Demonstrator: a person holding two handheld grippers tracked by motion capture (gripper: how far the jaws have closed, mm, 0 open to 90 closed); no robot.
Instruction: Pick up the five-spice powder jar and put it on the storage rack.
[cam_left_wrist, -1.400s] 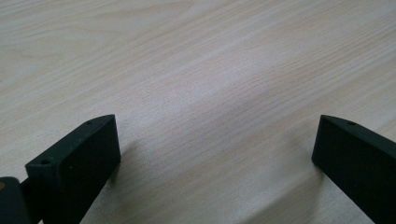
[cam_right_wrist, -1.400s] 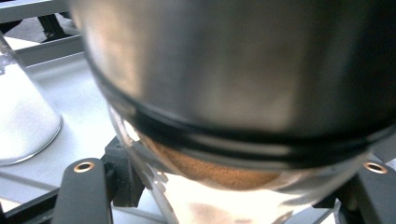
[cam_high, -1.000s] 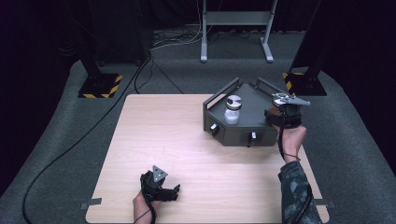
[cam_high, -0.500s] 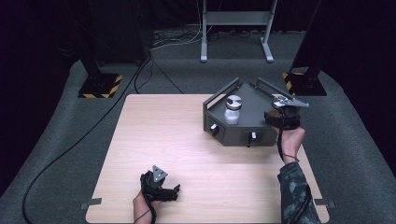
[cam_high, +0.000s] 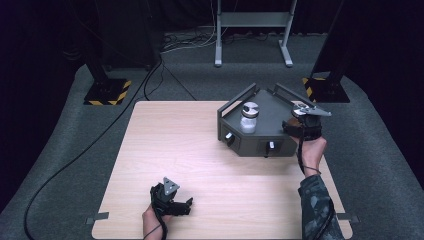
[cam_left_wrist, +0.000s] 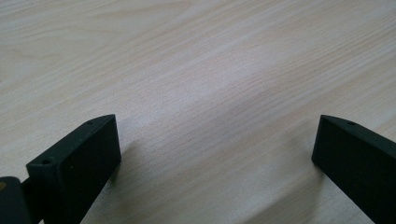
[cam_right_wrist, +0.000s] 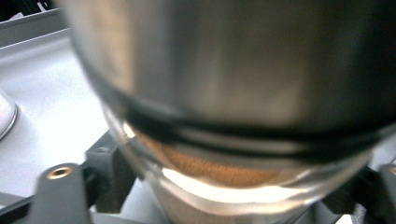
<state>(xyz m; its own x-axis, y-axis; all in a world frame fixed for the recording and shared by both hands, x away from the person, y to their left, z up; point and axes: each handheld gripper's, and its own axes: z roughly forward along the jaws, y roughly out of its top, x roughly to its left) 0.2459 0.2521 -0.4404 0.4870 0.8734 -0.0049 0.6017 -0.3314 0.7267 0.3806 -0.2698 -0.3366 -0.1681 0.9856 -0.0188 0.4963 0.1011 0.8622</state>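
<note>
A dark grey box (cam_high: 276, 109) with raised rails stands at the table's right rear. On its top stands a jar (cam_high: 249, 117) with white contents and a silver lid. My right gripper (cam_high: 299, 116) reaches onto the box's right side. Its jaws have just been opening, and between them (cam_right_wrist: 224, 191) stands a glass jar (cam_right_wrist: 233, 93) with a metal lid and brown contents; the pads look clear of the glass. My left gripper (cam_high: 172, 199) rests near the table's front edge, open (cam_left_wrist: 212, 154) over bare wood.
Knobs (cam_high: 270, 146) stick out of the box's front faces. The wooden table (cam_high: 175, 140) stands on grey carpet. Two stand bases with hazard stripes (cam_high: 107, 92) and a metal frame (cam_high: 252, 30) are behind it. A cable (cam_high: 75, 160) runs along the floor at left.
</note>
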